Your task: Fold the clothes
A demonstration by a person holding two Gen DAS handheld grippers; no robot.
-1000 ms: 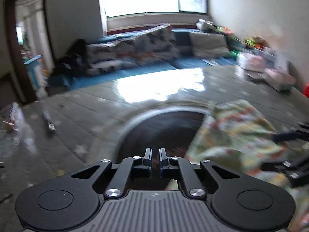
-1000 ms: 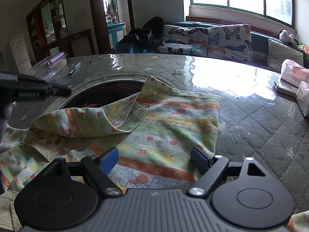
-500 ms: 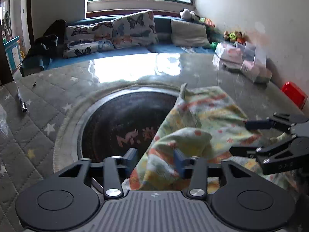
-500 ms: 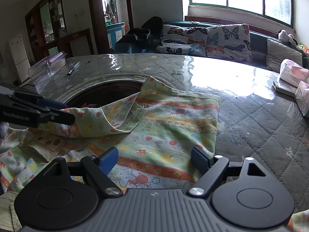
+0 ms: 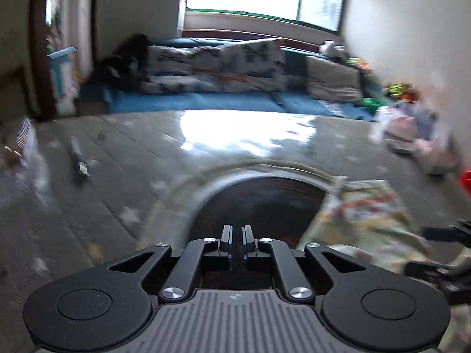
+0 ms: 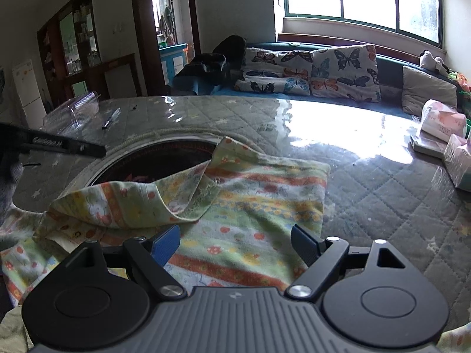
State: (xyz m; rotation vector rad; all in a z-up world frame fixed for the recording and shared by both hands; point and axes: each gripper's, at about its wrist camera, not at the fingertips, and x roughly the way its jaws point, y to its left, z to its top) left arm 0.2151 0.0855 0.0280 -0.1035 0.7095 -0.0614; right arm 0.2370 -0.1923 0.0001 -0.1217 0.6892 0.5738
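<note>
Your left gripper (image 5: pixel 237 235) swung left off garment since half a second ago; jaws just closing, now together, nothing between. Your right gripper (image 6: pixel 235 242) unmoved, jaws wide apart, above garment (image 6: pixel 250 206), not pressing it. Garment: soft knit, pastel green with orange stripes and small prints, flat on glossy quilted table cover (image 6: pixel 382 194), long axis running away toward window, left flap folded over, edge overlapping round dark recess (image 6: pixel 156 158). Lettering on left finger in right view unreadable.
</note>
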